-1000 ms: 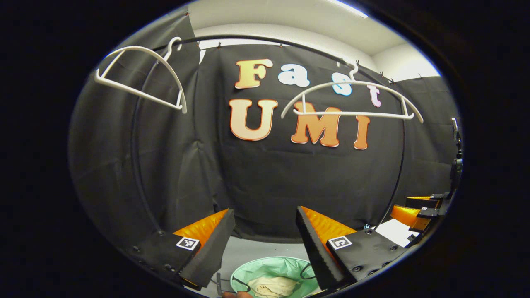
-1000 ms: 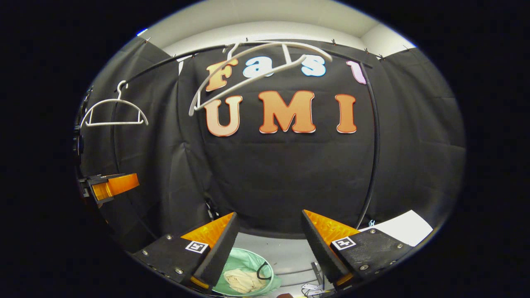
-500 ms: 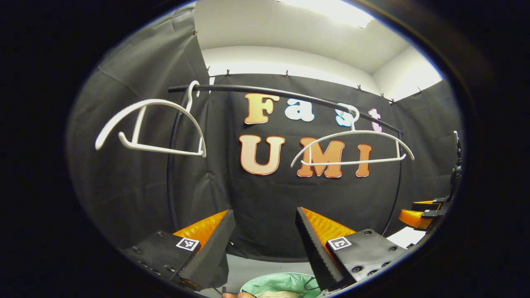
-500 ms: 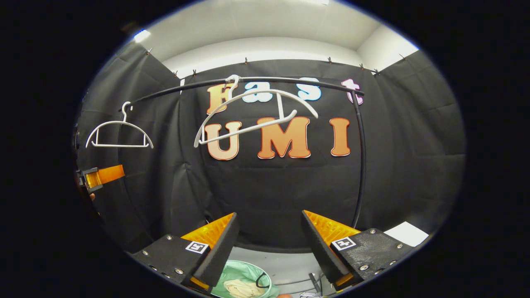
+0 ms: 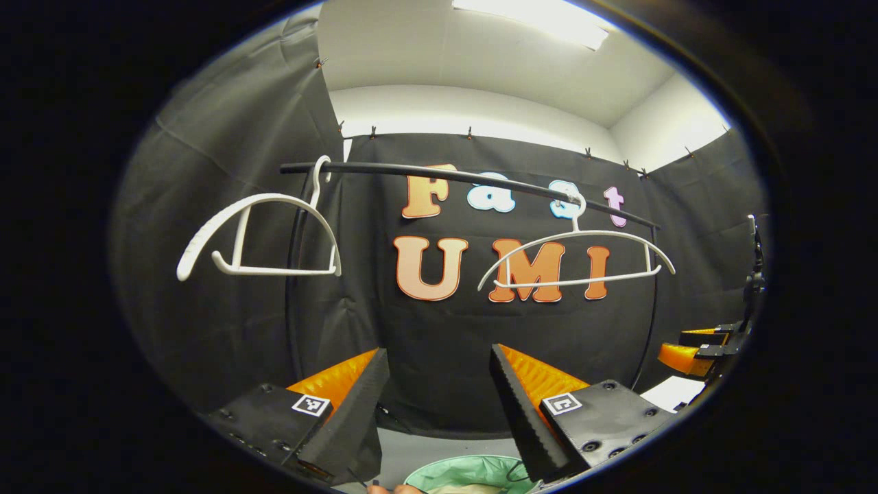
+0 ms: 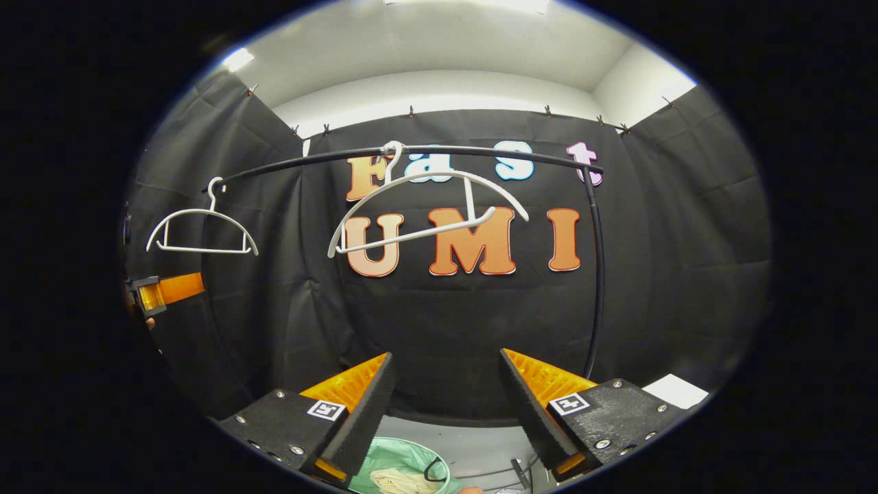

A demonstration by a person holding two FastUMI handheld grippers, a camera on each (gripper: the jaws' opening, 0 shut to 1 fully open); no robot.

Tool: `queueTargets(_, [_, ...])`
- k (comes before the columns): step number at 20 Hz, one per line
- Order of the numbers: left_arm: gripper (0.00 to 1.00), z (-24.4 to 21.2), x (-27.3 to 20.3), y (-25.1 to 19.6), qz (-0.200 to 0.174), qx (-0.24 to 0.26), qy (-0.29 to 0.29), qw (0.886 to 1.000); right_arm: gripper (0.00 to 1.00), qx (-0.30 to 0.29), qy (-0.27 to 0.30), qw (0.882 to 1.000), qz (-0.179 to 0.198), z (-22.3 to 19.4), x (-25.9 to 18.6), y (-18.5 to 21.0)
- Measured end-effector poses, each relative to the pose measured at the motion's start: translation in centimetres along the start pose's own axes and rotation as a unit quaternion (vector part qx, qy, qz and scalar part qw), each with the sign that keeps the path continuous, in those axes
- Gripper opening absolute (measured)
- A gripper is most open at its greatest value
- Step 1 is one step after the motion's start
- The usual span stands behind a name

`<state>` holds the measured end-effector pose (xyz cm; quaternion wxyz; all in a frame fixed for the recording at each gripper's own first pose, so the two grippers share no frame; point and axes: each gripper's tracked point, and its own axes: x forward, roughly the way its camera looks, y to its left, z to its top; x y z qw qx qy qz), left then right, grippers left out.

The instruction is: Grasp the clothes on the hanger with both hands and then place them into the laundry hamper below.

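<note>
Clothes point(image 6: 396, 479), pale and crumpled, are seen inside the green hamper point(image 6: 411, 458) below. Both hangers point(image 5: 264, 230) on the rail point(image 5: 473, 177) are bare. Left gripper point(image 5: 435, 405) and right gripper point(image 6: 444, 408) are spread, apparently holding nothing.
</note>
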<state>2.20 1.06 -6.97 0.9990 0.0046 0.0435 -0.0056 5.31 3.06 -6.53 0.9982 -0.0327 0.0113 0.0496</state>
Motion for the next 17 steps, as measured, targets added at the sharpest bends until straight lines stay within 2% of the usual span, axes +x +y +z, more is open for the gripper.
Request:
queueTargets(1, [0.96,0.2,0.0,0.1,0.001,-0.001,-0.001,1.0,0.93,0.0,-0.001,1.0,0.001,0.1,0.0,0.1])
queueTargets(3, [0.94,0.5,-0.2,0.1,0.0,-0.001,-0.002,1.0,0.93,-0.003,-0.004,1.0,0.002,0.3,-0.2,0.0])
queueTargets(4, [0.97,0.4,-0.3,0.1,-0.001,0.0,-0.001,1.0,0.93,-0.006,-0.006,1.0,0.0,0.5,-0.3,-0.1])
queueTargets(5, [0.94,0.3,-0.4,0.1,-0.002,-0.001,0.0,1.0,0.93,-0.01,-0.008,1.0,-0.002,0.7,-0.5,-0.2])
queueTargets(8, [0.96,0.0,-0.3,-0.3,-0.01,-0.003,0.005,1.0,0.93,-0.008,-0.009,1.0,-0.003,0.9,-0.4,0.1])
queueTargets(10, [0.94,-0.4,-0.1,-0.2,-0.008,-0.003,0.009,1.0,0.93,-0.005,-0.007,1.0,-0.002,0.8,-0.3,-0.2])
queueTargets(11, [0.97,-0.5,-0.1,-0.3,-0.008,-0.004,0.01,1.0,0.93,-0.006,-0.008,1.0,-0.002,0.7,-0.3,-0.3])
queueTargets(17, [0.97,-0.4,-0.2,-0.8,-0.015,-0.002,0.009,1.0,0.93,0.001,-0.01,1.0,-0.003,1.1,-0.2,-0.7])
